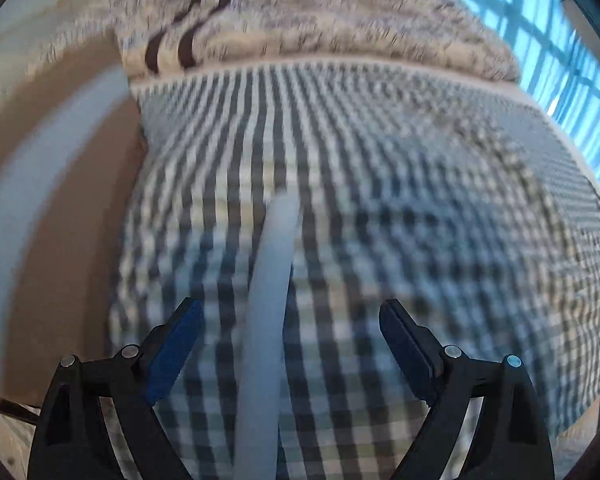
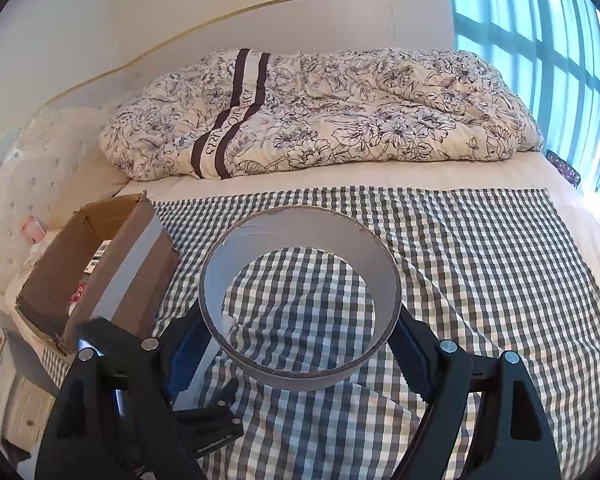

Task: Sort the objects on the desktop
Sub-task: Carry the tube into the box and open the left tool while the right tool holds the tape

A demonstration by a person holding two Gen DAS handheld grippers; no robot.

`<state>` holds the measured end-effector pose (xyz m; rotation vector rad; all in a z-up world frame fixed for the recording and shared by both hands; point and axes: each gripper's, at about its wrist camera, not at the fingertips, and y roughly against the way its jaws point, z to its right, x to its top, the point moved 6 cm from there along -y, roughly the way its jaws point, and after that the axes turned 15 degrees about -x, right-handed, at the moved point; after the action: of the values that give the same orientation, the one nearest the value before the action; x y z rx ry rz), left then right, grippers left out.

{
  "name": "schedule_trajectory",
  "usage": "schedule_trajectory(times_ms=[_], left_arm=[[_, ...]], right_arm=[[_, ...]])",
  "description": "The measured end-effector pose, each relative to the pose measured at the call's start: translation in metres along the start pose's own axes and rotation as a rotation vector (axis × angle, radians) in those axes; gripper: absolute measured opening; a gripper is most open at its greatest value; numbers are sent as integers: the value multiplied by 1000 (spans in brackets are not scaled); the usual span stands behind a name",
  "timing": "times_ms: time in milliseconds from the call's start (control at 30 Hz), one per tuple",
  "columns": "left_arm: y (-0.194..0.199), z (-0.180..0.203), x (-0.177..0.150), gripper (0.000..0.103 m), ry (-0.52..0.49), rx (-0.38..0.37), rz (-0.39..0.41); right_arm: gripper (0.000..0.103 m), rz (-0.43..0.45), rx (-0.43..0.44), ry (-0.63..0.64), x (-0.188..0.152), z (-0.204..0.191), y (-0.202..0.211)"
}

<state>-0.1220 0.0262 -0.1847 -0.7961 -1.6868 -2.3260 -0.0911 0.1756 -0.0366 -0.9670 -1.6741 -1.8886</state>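
Bed (image 2: 380,176) spread with a gingham cloth (image 2: 480,280), floral duvet (image 2: 340,120) bunched at its far side. Open cardboard box (image 2: 112,268) at the cloth's left edge, grey tape across its side. Right gripper (image 2: 300,340) pinching 1 wide grey ring (image 2: 300,248), probably a tape roll, held above the cloth just right of the box. Left gripper (image 1: 290,344) spread wide, blurred, with a pale grey band (image 1: 268,320) running between its fingers; whether touching, cannot tell.
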Motion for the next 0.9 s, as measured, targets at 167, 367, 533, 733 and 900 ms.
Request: schedule_trajectory(times_ms=[167,367,533,733,900], left_arm=[[-5,-4,-7,76,32,-32,-19],[10,-8,1,16,27,1,-9],[48,0,20,15,17,-33,92],[105,9,57,15,-3,-57,226],[151,4,84,15,-7,-47,312]], right_arm=[[82,-7,-3,-4,-3,-1,-2],[82,-10,0,4,-6,-8,-2],[82,-6,-1,8,-7,-12,2],[81,18,-2,20,0,-18,12],[81,42,5,43,11,-29,23]])
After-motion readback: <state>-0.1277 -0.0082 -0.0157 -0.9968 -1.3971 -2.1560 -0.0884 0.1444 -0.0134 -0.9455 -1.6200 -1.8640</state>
